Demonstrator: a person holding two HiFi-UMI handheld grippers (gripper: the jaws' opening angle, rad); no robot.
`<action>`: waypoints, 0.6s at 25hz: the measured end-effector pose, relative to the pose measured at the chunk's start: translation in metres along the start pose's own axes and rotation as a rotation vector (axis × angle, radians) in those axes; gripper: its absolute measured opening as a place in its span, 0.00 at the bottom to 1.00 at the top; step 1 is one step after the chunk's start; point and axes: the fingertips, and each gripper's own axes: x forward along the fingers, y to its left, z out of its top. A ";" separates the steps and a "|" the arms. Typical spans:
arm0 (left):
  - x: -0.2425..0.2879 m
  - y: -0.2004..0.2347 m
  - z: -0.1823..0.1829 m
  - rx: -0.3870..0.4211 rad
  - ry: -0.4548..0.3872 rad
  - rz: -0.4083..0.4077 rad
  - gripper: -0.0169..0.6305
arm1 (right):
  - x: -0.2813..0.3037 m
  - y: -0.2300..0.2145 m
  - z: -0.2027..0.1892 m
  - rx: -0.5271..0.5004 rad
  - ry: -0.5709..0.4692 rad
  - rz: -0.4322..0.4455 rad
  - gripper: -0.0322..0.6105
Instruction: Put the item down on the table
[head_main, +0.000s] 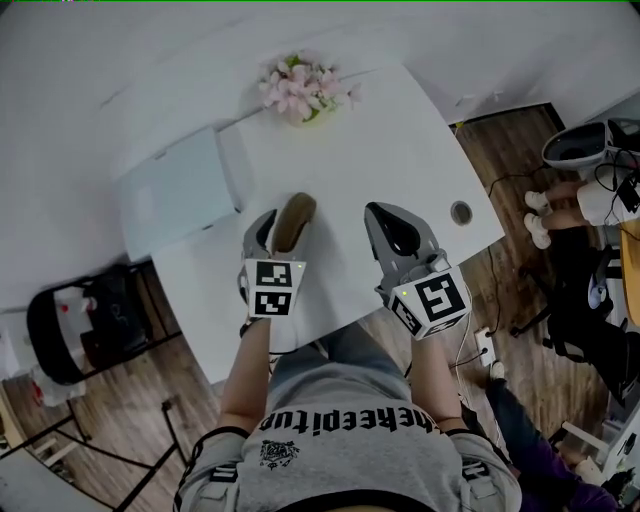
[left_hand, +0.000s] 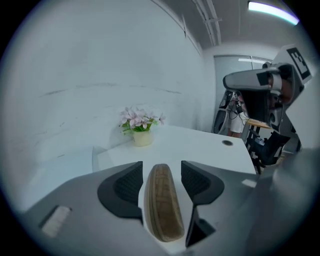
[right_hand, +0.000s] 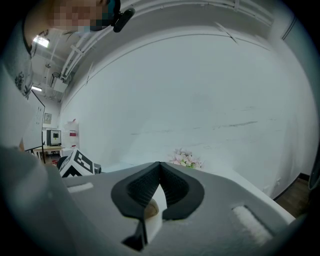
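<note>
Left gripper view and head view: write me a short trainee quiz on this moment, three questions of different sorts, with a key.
1. True or false: the jaws of the right gripper stand wide apart.
2. What lies between the jaws of the left gripper? A) the brown oblong item; B) a pen; C) nothing.
3. Fill in: the pot of pink flowers stands near the ____ edge of the white table, away from the person.

Key:
1. False: the tips meet.
2. A: it lies between the jaws, with a gap on each side.
3. Far.
</note>
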 end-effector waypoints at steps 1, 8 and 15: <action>-0.007 0.000 0.004 -0.004 -0.018 0.000 0.40 | -0.002 0.002 0.000 0.003 -0.003 -0.006 0.05; -0.054 0.008 0.030 -0.018 -0.138 0.020 0.15 | -0.012 0.022 0.004 0.002 -0.018 -0.041 0.05; -0.106 0.020 0.051 -0.071 -0.271 0.009 0.05 | -0.025 0.049 0.005 -0.010 -0.025 -0.074 0.05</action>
